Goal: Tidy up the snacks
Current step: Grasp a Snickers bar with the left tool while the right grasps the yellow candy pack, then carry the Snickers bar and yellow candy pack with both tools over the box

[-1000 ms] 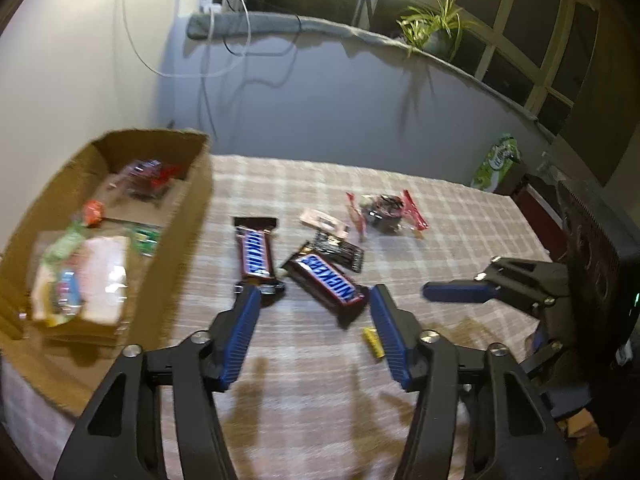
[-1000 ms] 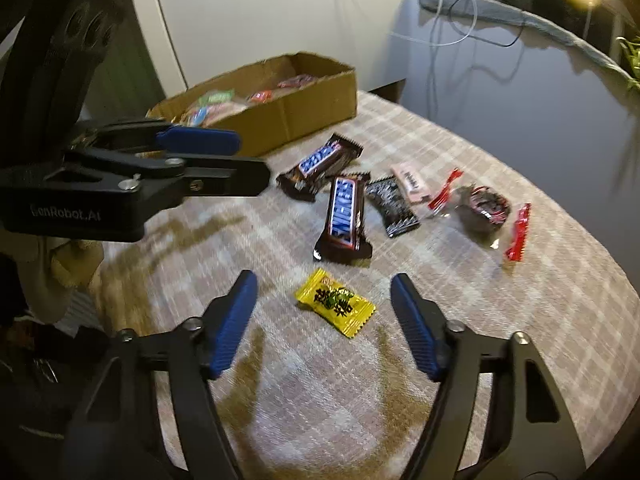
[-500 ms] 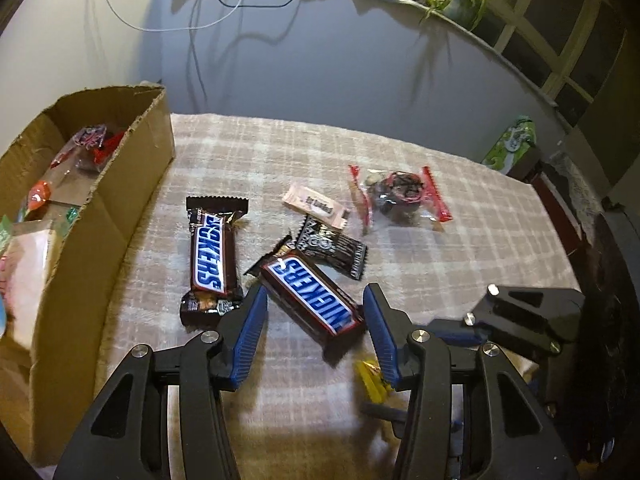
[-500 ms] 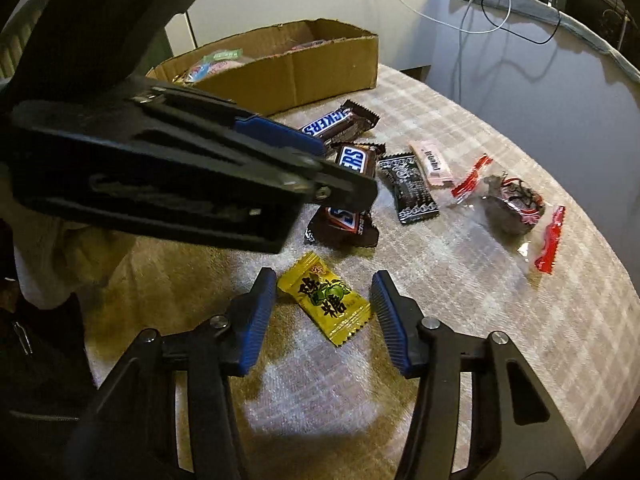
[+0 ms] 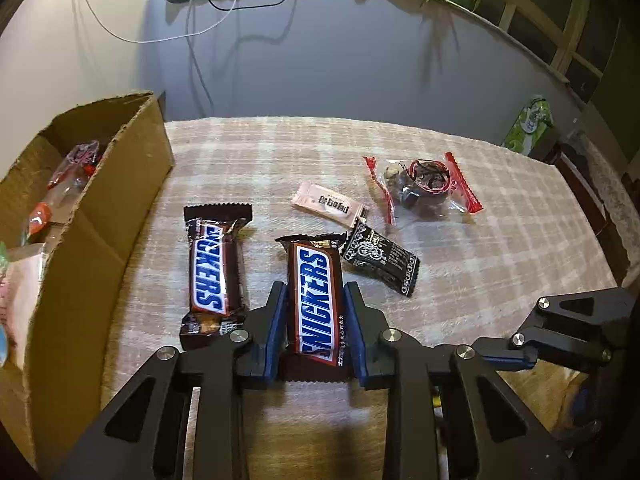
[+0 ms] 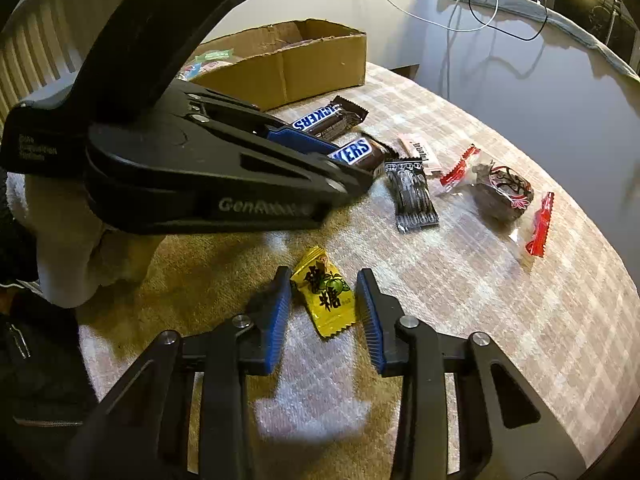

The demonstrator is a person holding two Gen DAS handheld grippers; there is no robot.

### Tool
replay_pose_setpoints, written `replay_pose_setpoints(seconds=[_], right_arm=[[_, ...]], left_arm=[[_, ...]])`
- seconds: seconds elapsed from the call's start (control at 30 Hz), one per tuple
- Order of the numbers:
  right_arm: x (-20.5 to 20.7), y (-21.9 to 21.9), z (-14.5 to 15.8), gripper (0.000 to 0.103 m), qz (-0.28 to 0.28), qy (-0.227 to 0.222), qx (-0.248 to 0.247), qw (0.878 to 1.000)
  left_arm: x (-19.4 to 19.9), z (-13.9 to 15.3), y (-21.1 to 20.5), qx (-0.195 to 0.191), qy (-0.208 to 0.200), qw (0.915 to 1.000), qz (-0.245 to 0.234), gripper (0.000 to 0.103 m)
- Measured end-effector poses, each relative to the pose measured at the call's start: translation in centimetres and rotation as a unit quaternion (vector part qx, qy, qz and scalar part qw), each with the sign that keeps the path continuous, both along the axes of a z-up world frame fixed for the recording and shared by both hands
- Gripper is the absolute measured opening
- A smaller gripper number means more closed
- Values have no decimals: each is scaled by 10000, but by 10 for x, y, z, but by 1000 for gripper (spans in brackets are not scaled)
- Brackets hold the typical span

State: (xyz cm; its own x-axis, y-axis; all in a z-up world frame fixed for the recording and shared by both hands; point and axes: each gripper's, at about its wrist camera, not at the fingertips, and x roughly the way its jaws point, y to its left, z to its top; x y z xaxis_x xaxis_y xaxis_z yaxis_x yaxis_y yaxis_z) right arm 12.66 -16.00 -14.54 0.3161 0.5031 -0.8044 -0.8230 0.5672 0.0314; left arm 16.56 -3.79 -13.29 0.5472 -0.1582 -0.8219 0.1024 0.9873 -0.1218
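Observation:
My left gripper (image 5: 315,292) is shut on a Snickers bar (image 5: 318,300), its blue pads pressing both long sides. A second Snickers bar (image 5: 214,276) lies just left of it. My right gripper (image 6: 324,280) is open, its pads either side of a yellow candy packet (image 6: 326,298) with gaps on both sides. The left gripper (image 6: 352,178) crosses the right wrist view above that candy. A cardboard box (image 5: 100,216) with snacks inside stands at the left of the table.
A black sachet (image 5: 380,260), a pink sachet (image 5: 330,205) and a clear red-edged packet of dark sweets (image 5: 424,188) lie on the checked tablecloth (image 5: 500,240) beyond the bars. A green package (image 5: 528,124) sits past the far right table edge.
The left gripper moved forward and closed on the right Snickers bar, which now points straight ahead. The right gripper moved down to the yellow candy and narrowed around it.

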Motion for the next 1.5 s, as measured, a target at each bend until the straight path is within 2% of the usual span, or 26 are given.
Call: replay_pose_setpoints(seconds=[0.2,0.4,0.57,0.8,0.97,1.17,1.37,1.5], right_arm=[[-5,-7,1,29,-221,37,95,9997],[-11,-21,9,20,-504,90,373,9980],[-13,-18,5,19,-600,-1,237,9979],[-6,-34,20,17,-983,254,803,9916],[-4,-39,44,17,-1105,168,1109,9875],[1,-25,79,17,-1031,-73,1398,9848],[14,13,108,17,-871,-296,1643,9821],[25,43,115,17,-737,-370,1672,9825]], left_arm=[[-10,0,9,-99,-38,9999,52,27],[-30,9,19,-201,-176,9996,70,27],[-36,16,21,-202,-273,9994,100,27],[-50,32,27,-279,-464,9984,156,27],[-57,47,35,-308,-654,9972,197,27],[-62,66,56,-323,-899,9948,363,27],[-65,82,89,-252,-1105,9917,609,27],[-66,90,114,-210,-1226,9889,807,27]])
